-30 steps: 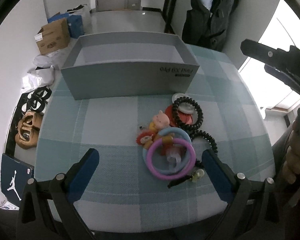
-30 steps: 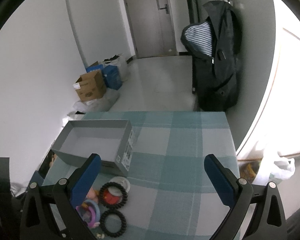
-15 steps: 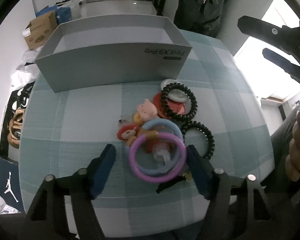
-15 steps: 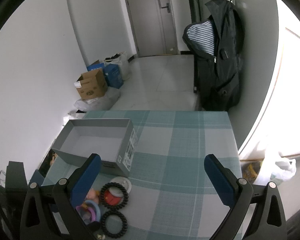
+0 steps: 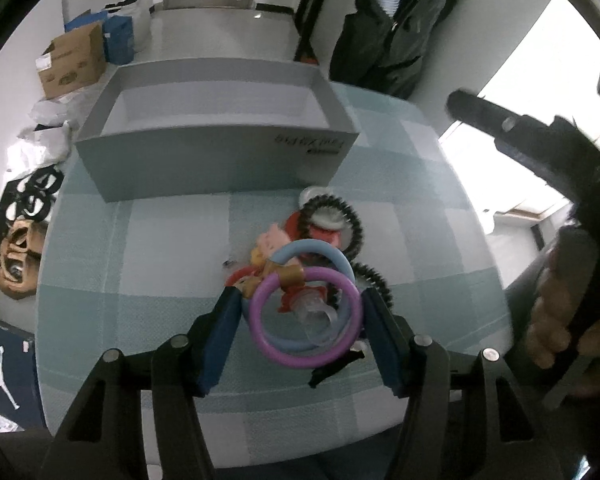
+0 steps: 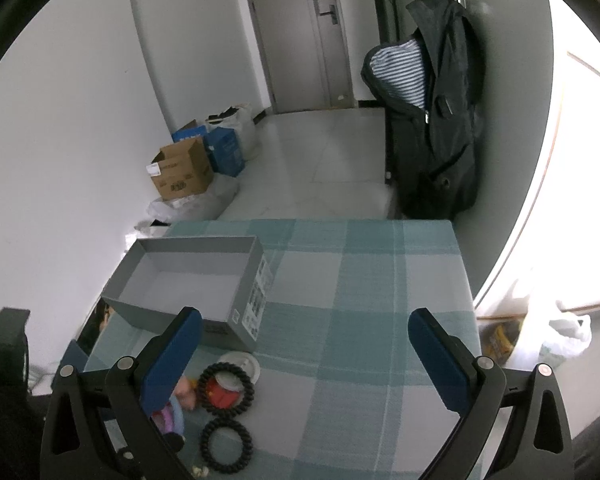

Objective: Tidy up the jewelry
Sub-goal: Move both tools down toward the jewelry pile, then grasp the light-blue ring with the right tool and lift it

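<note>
left gripper (image 5: 302,320) fingers bracket the purple ring (image 5: 305,317) and blue ring (image 5: 320,276) on both sides, contact not confirmable. black coil ties (image 5: 332,222) and grey box (image 5: 216,140) lie beyond the fingertips. right gripper (image 6: 300,344) released, hovering over the checked cloth (image 6: 364,280).

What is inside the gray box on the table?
The gray box looks empty: in the right wrist view its bare floor shows, with nothing on it. The strip just behind its near wall is hidden. The purple ring and the other jewelry lie outside, on the tablecloth.
</note>
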{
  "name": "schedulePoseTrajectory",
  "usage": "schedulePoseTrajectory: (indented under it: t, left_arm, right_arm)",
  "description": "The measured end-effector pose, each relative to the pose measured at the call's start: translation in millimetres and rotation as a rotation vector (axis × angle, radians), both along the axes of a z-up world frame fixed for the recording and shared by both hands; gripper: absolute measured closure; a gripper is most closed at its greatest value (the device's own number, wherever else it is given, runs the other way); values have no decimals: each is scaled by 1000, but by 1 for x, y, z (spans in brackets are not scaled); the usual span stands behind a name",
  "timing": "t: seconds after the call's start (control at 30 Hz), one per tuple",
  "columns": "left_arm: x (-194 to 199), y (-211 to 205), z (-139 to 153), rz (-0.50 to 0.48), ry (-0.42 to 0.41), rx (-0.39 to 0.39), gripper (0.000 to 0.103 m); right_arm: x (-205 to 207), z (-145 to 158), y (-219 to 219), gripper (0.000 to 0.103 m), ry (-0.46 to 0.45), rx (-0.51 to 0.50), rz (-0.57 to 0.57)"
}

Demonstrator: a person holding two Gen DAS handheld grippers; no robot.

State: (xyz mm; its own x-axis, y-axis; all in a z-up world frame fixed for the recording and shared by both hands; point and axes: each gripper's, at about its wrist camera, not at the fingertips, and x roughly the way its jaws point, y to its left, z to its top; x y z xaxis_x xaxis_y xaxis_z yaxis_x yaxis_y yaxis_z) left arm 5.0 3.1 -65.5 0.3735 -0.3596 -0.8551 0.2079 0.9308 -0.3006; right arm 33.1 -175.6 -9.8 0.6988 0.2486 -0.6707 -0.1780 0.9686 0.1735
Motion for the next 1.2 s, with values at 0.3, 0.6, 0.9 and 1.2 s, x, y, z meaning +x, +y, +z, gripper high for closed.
schedulePoseTrajectory:
  t: [0.3,0.6,0.9,1.2]
  left_arm:
    - [14,2,-12,-16,67,29,46]
    - [8,9,-4,-21,65,-11,47]
    - [-2,19,3,-13,55,-9,47]
    - [-16,28,-4,4,127,-28,46]
  right_arm:
    - [0,-5,5,0,21,-17,15]
    - [6,-27,5,3,205,166,146]
    - [7,-59,14,45,450,373,293]
    - [1,-67,28,65,505,365,342]
